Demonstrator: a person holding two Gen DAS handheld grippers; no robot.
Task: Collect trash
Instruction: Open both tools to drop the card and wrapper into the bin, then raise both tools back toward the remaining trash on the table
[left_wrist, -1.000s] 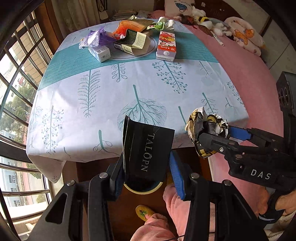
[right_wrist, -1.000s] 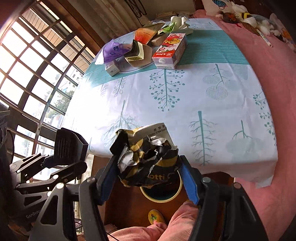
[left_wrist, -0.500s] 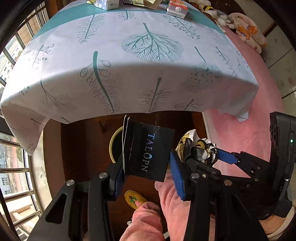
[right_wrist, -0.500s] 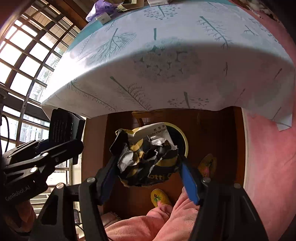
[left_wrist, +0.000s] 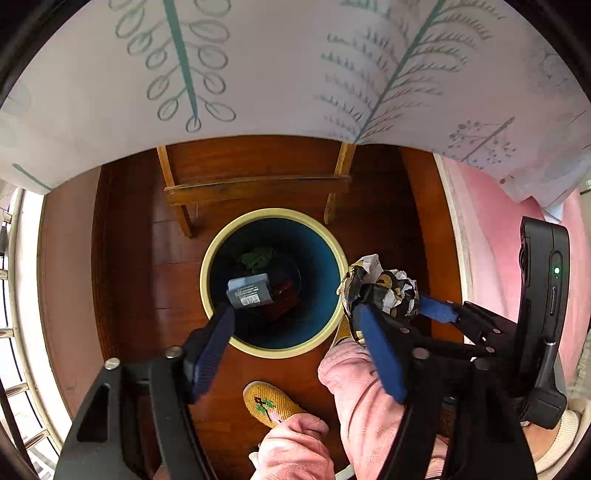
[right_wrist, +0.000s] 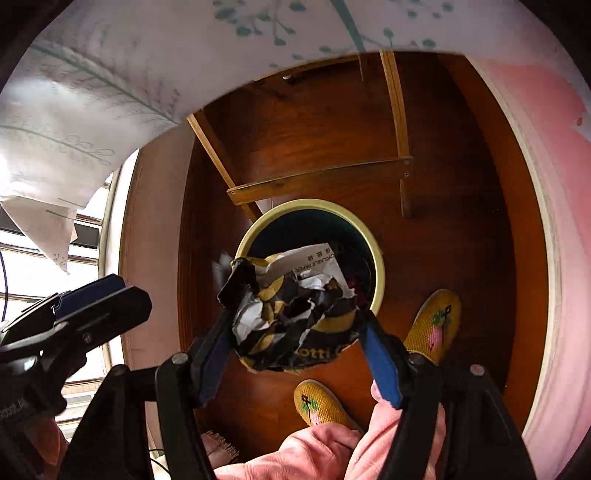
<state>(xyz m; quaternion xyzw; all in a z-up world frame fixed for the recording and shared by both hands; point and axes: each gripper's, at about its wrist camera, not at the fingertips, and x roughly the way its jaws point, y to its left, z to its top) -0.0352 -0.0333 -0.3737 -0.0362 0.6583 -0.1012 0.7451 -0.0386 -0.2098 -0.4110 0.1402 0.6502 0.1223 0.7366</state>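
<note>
I look down into a round bin with a cream rim (left_wrist: 207, 266) that stands on the wooden floor under the table. A dark box with a barcode label (left_wrist: 249, 293) lies inside it, free of my left gripper (left_wrist: 295, 317), whose jaws are opening with nothing between them above the bin's near rim. To the right, my right gripper (left_wrist: 391, 299) holds a crumpled black, gold and white wrapper (right_wrist: 291, 314). The wrapper hangs over the bin's near edge (right_wrist: 376, 266). Its jaws (right_wrist: 293, 332) are starting to open, and the pads still touch the wrapper.
The leaf-printed tablecloth (left_wrist: 295, 66) hangs over the top of both views. A wooden crossbar and legs (left_wrist: 258, 188) stand just behind the bin. Two yellow slippers (right_wrist: 436, 325) and pink-trousered knees (left_wrist: 362, 391) are near me. Window bars sit left, a pink bedcover (left_wrist: 491, 229) right.
Both grippers have dropped from table height to just above the bin. The left gripper let go of the dark box, which now lies in the bin. The wrapper stays in the right gripper.
</note>
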